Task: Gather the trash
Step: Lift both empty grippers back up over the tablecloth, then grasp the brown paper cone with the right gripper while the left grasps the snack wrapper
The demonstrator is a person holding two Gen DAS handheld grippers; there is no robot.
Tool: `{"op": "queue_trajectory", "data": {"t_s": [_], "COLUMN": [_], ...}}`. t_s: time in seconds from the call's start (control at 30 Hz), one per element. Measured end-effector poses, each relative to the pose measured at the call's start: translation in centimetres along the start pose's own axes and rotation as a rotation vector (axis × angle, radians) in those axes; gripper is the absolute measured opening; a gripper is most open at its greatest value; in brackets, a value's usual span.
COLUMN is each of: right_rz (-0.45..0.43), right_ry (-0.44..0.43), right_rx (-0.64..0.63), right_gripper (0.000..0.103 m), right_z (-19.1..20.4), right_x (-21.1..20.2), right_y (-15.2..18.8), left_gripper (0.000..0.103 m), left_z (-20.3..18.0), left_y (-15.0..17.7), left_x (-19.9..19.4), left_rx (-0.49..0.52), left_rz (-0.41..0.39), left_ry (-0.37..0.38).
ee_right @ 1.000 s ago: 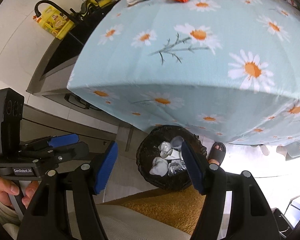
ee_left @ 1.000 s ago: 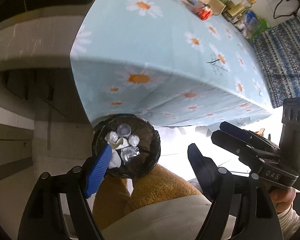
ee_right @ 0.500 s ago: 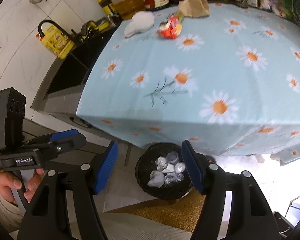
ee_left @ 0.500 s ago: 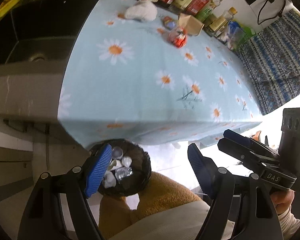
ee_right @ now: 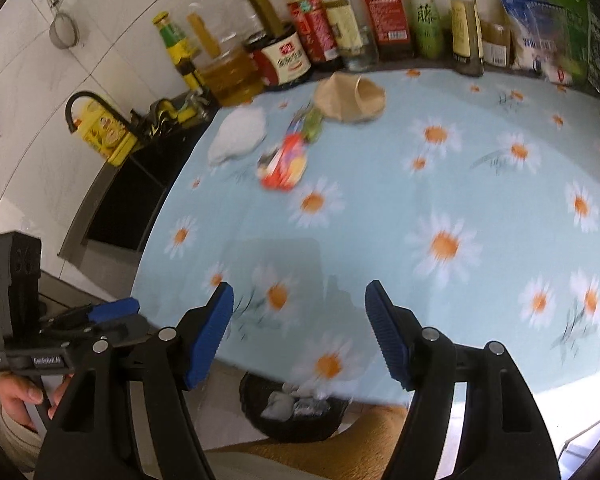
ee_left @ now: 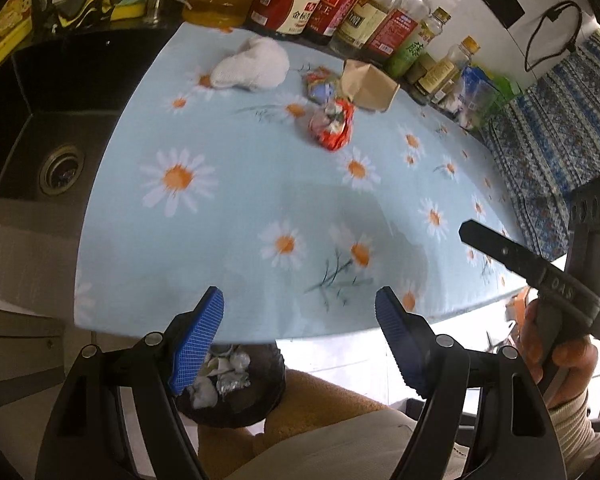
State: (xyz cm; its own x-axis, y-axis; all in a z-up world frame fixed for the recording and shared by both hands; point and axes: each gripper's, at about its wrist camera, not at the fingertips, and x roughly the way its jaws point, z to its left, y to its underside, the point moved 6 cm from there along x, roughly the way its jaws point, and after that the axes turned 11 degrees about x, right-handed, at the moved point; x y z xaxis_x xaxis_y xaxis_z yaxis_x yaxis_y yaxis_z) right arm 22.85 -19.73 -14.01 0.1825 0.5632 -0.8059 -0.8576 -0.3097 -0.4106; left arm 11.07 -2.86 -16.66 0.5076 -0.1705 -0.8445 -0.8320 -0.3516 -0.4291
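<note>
Both the left gripper (ee_left: 300,312) and the right gripper (ee_right: 298,308) are hovering over the near edge of the surface (ee_left: 260,208) with fingers spread wide and holding nothing. The remaining trash is lying at the far side: a red snack wrapper (ee_left: 332,126), a crumpled brown paper bag (ee_left: 368,86) and a white wad (ee_left: 252,66), while the bin (ee_left: 236,400) is sitting below the near edge. Reaching for the wrapper first seems best, pinching its bunched middle so it is not slipping out.

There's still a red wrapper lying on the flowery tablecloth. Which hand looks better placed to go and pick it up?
Probably the left, though it is close. Both grippers, left and right, hang open and empty at the table's near edge. The red wrapper lies nearly straight ahead of the left gripper, but off to the left of the right one.
</note>
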Motion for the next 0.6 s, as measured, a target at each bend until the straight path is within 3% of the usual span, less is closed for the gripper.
{"op": "queue_trajectory", "data": {"t_s": [0.6], "right_rz": [0.045], "right_ry": [-0.073], "right_rx": [-0.168], "right_gripper": [0.076], "right_z": [-4.0], "right_x": [4.6], "right_y": [-12.5], "left_gripper": [0.076], "left_z": [-2.5], "left_y": [-7.2], "left_x": [3.3], "left_rx": [-0.059], "left_rz": [0.011], "left_ry": [-0.160]}}
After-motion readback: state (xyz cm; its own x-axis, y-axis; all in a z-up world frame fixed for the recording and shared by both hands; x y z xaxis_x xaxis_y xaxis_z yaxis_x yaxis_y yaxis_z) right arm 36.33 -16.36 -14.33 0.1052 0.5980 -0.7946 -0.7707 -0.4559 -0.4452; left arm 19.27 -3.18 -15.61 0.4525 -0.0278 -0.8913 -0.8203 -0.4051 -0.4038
